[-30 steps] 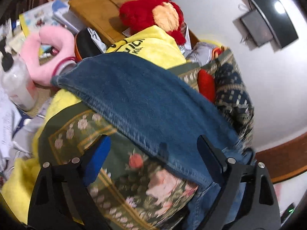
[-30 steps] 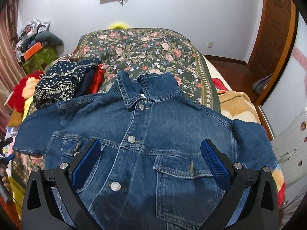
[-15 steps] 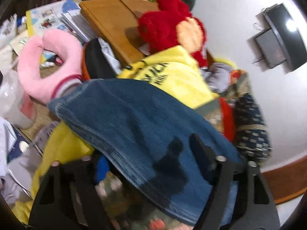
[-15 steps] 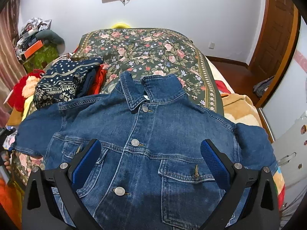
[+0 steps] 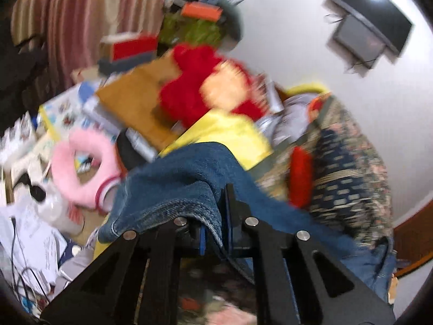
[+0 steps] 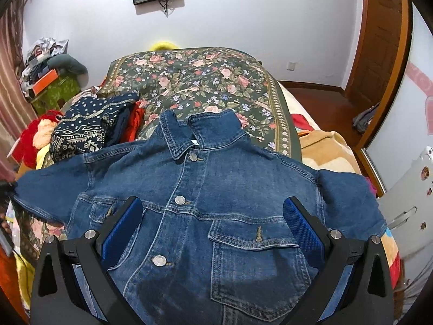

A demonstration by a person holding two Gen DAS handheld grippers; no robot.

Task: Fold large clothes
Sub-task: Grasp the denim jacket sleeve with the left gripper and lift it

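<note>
A blue denim jacket point(image 6: 205, 205) lies front up and buttoned on the floral bedspread point(image 6: 200, 81), collar away from me, sleeves spread to both sides. My right gripper point(image 6: 212, 222) is open and empty, hovering over the jacket's chest between the two pockets. My left gripper point(image 5: 216, 216) is shut on the cuff edge of the jacket's left sleeve point(image 5: 184, 184), which drapes over its fingers. In the right wrist view that sleeve end point(image 6: 29, 189) reaches the bed's left edge.
A folded navy patterned garment point(image 6: 86, 127) and a red cloth point(image 6: 135, 120) lie on the bed left of the collar. A red plush toy point(image 5: 200, 92), yellow cloth point(image 5: 227, 140), pink cushion point(image 5: 89, 170) and papers crowd the left bedside. A tan blanket point(image 6: 324, 149) lies at the right.
My left gripper moved onto the sleeve cuff and shut on it; it was open one second ago. The right gripper stayed open and shifted slightly back along the jacket.
</note>
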